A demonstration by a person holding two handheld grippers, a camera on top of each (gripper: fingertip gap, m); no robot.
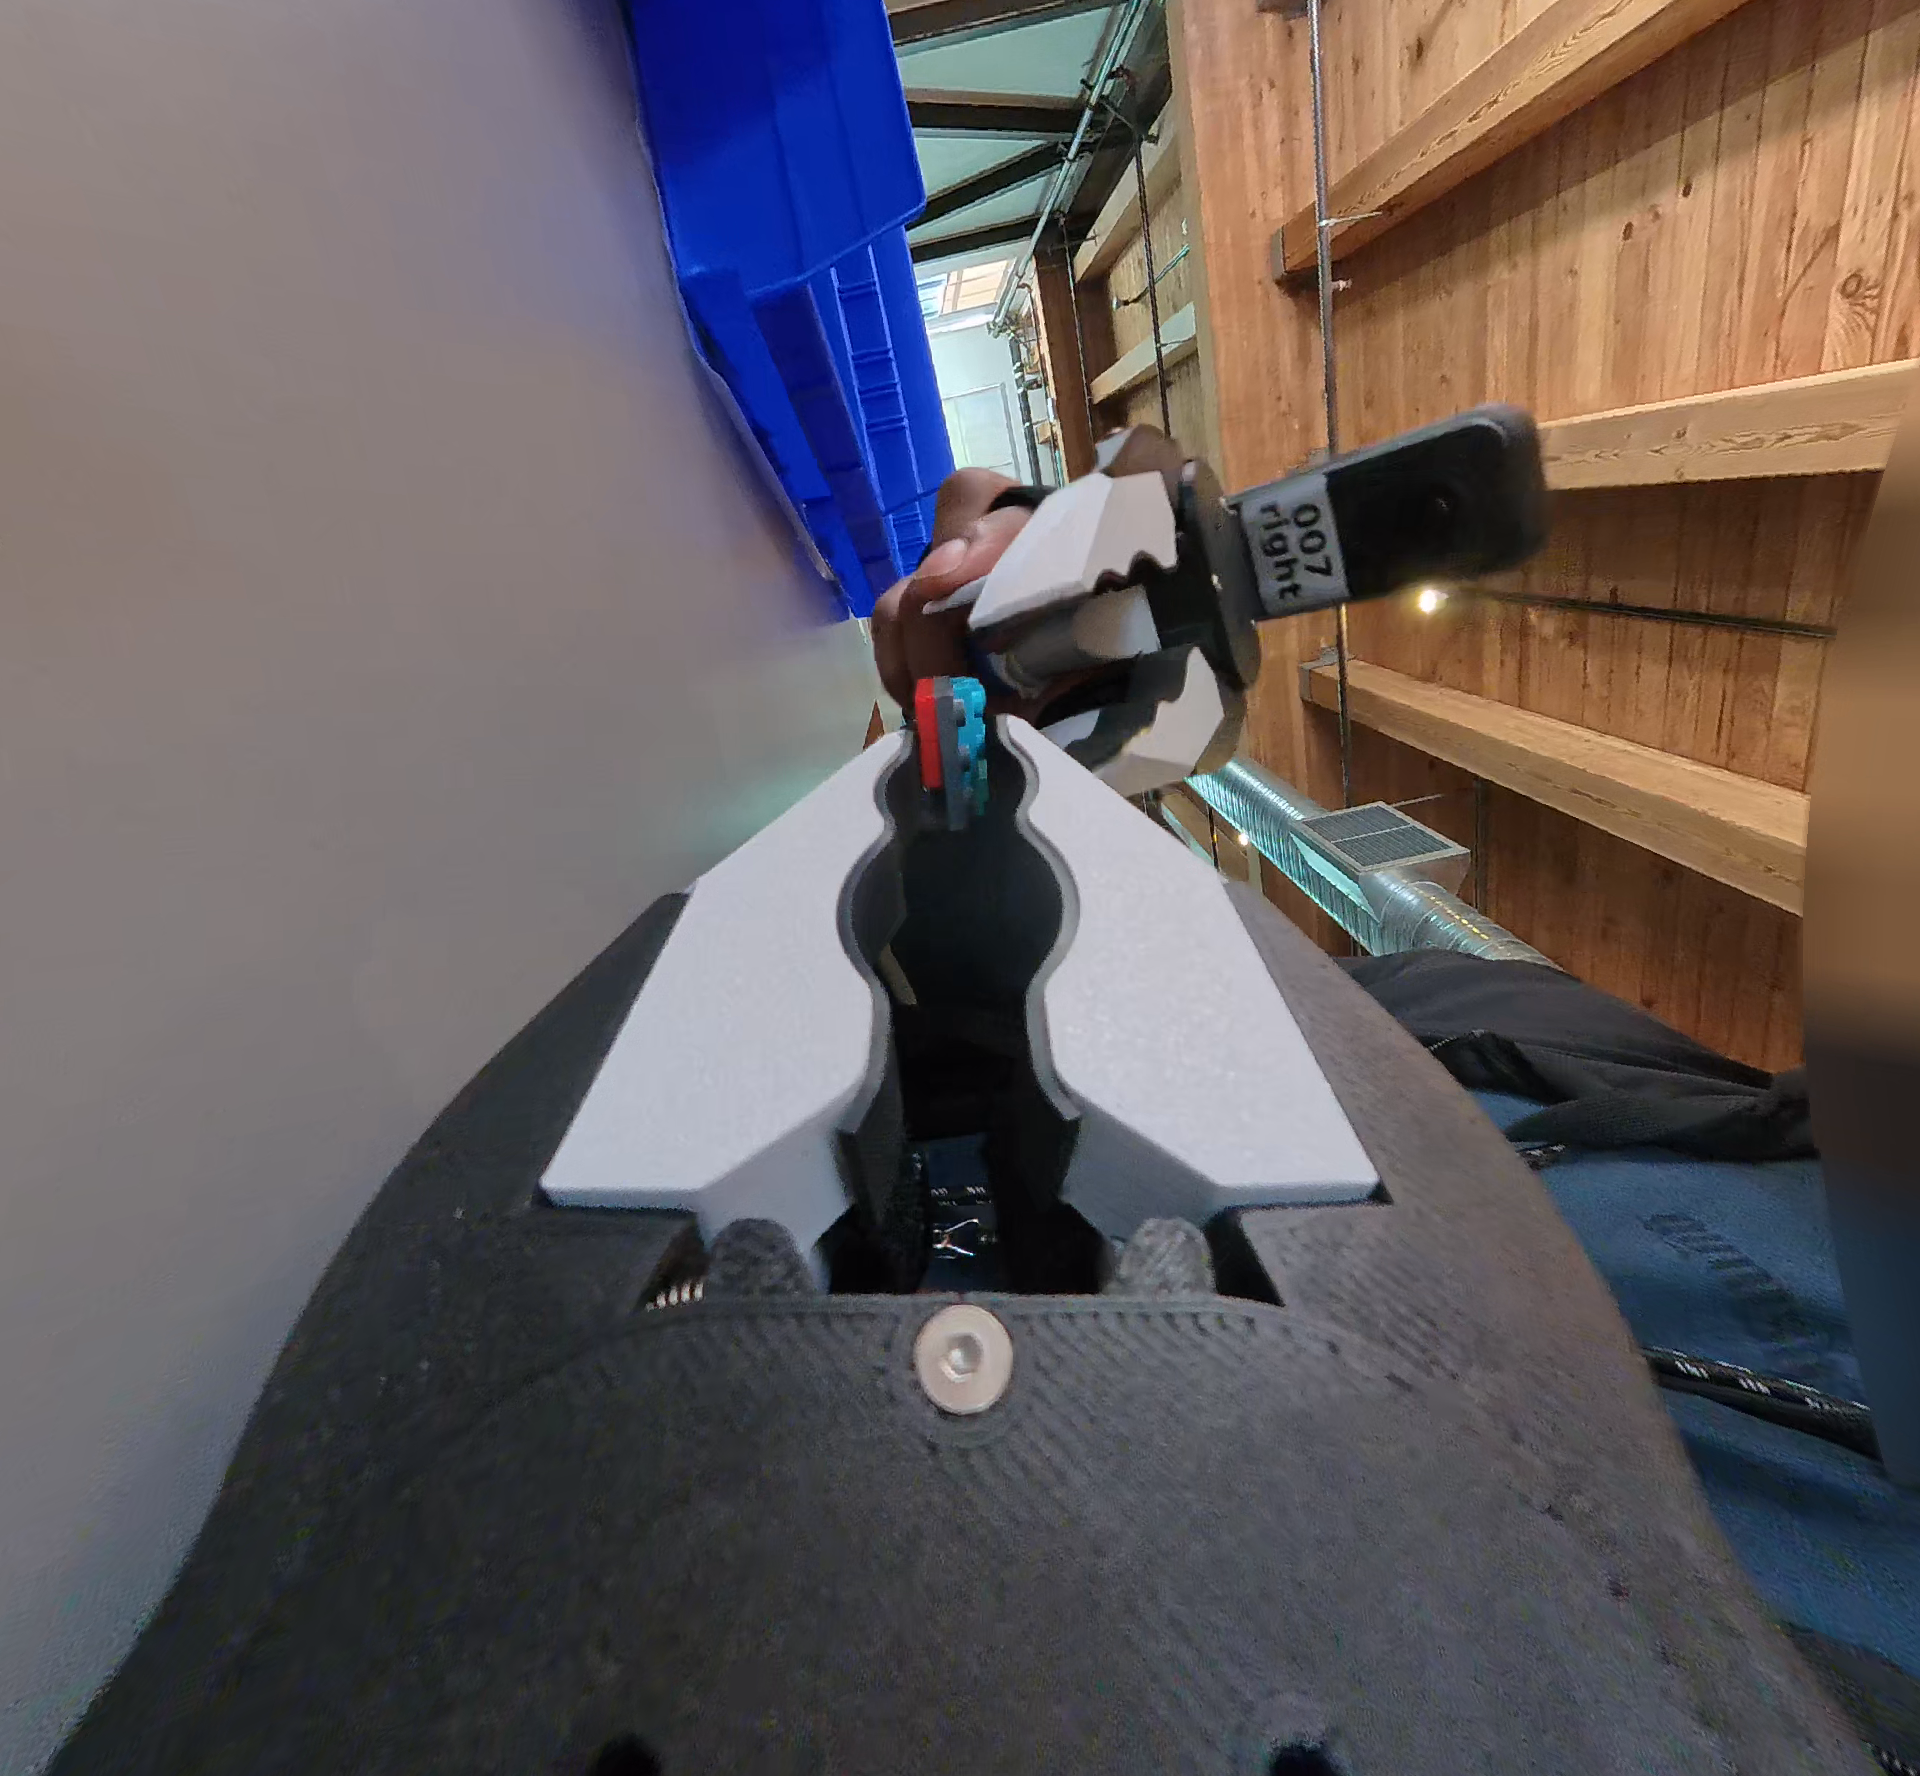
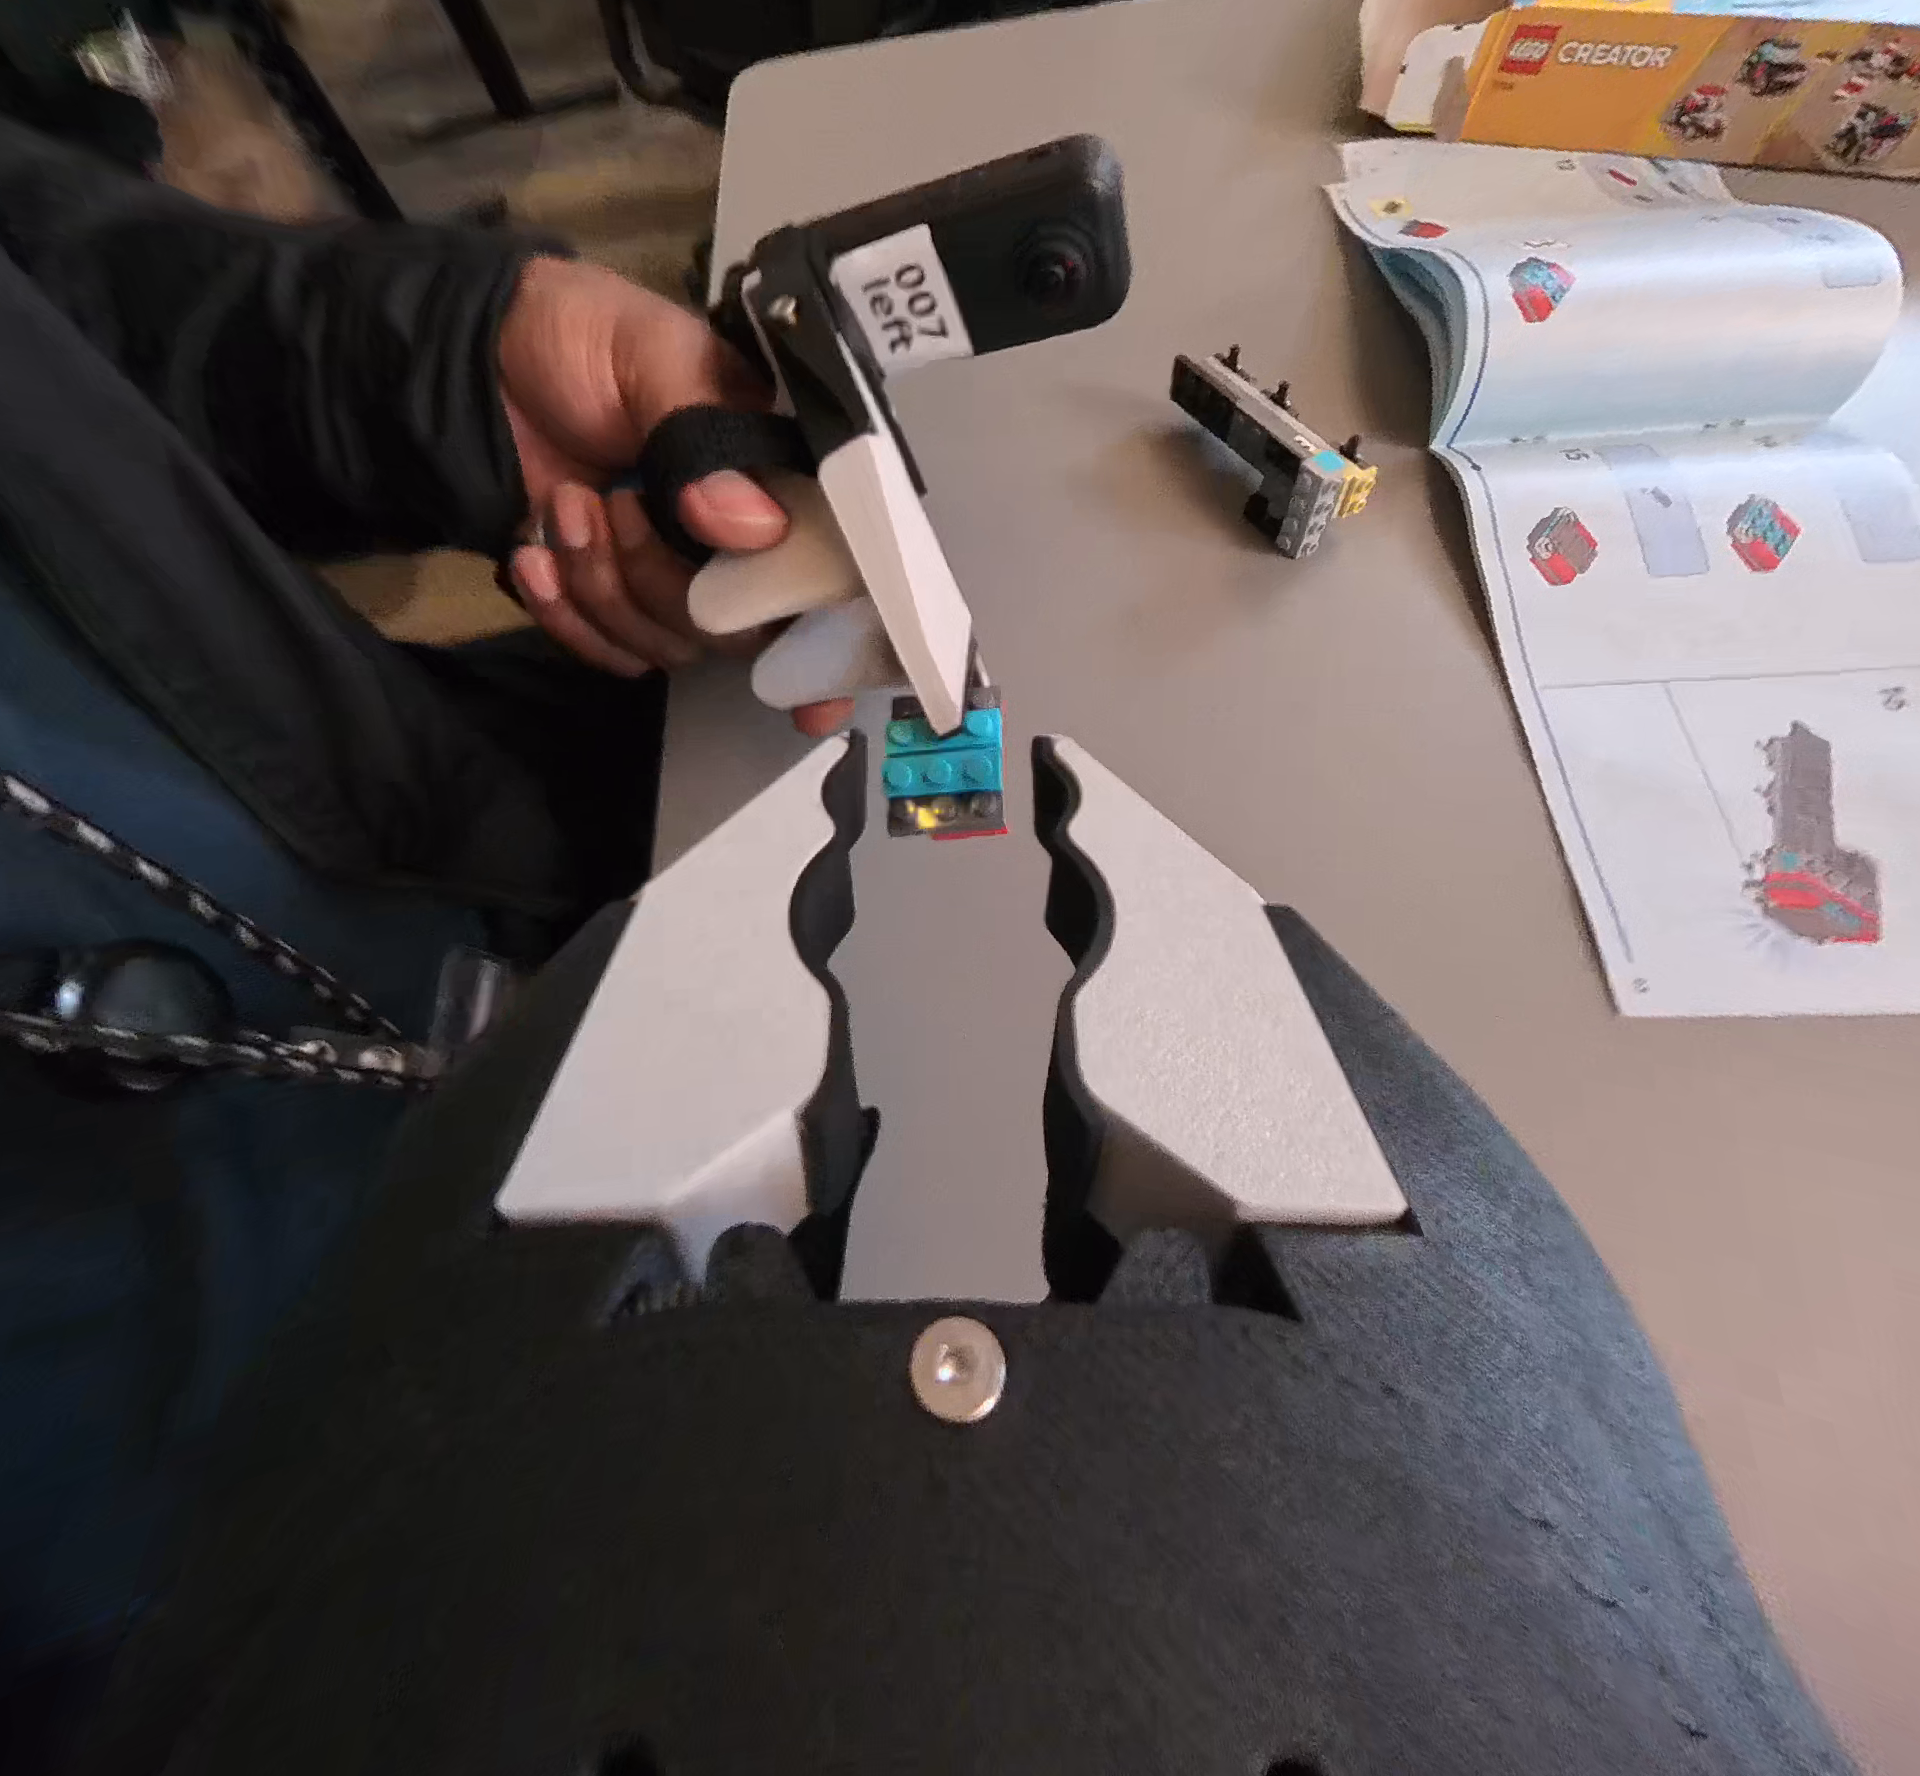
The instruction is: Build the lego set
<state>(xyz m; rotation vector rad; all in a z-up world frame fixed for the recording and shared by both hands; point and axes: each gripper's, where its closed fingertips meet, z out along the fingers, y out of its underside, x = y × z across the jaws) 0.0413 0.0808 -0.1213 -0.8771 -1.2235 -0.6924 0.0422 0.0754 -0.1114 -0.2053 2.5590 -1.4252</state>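
My left gripper (image 1: 954,750) is shut on a small lego assembly (image 1: 951,755) of red, grey and turquoise plates, held in the air at its fingertips. In the right wrist view the same assembly (image 2: 943,776) shows turquoise on top, with yellow and red below, gripped by the left gripper (image 2: 951,698) from above. My right gripper (image 2: 948,750) is open, its fingers on either side of the assembly and not touching it. A black and grey lego build (image 2: 1273,459) lies on the grey table (image 2: 1247,791) farther back.
An open instruction booklet (image 2: 1683,583) lies at the right of the table, with the lego box (image 2: 1683,64) behind it. Blue bins (image 1: 769,168) stand along the table in the left wrist view. A person's dark sleeve (image 2: 260,396) is at the left. Less than 4 cm separates the two grippers' tips.
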